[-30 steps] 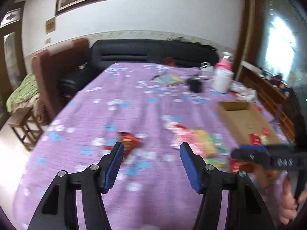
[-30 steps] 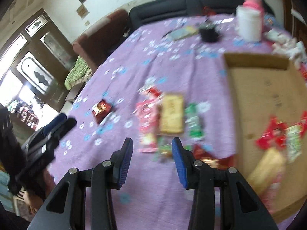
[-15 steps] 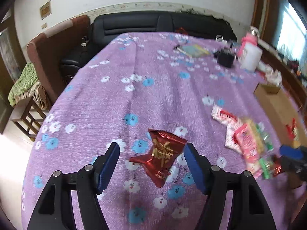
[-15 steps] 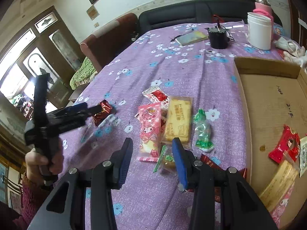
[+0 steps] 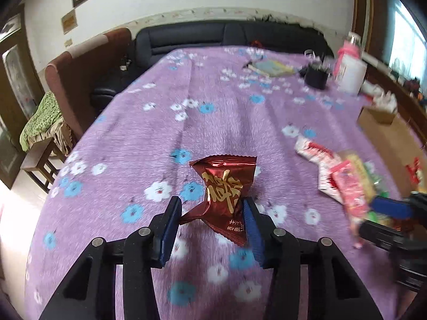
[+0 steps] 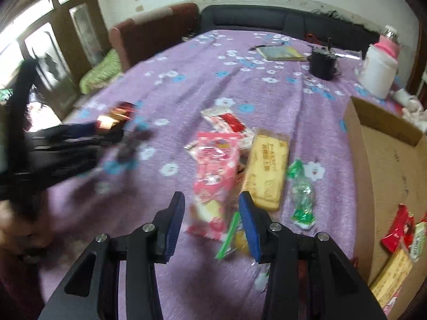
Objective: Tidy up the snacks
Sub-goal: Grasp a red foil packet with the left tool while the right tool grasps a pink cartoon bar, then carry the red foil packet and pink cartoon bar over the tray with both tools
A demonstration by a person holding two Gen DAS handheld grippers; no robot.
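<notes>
Left gripper is closing on the red snack, pads touching both crumpled sides, the pack sitting between the jaws over the purple cloth. Right gripper hangs jaws apart above the pink pack, not gripping it; yellow biscuit and green candy lie just beside. Box at right holds a few snacks.

right gripper: jaws apart over pink snack bag | yellow biscuit pack beside it | cardboard box at right
</notes>
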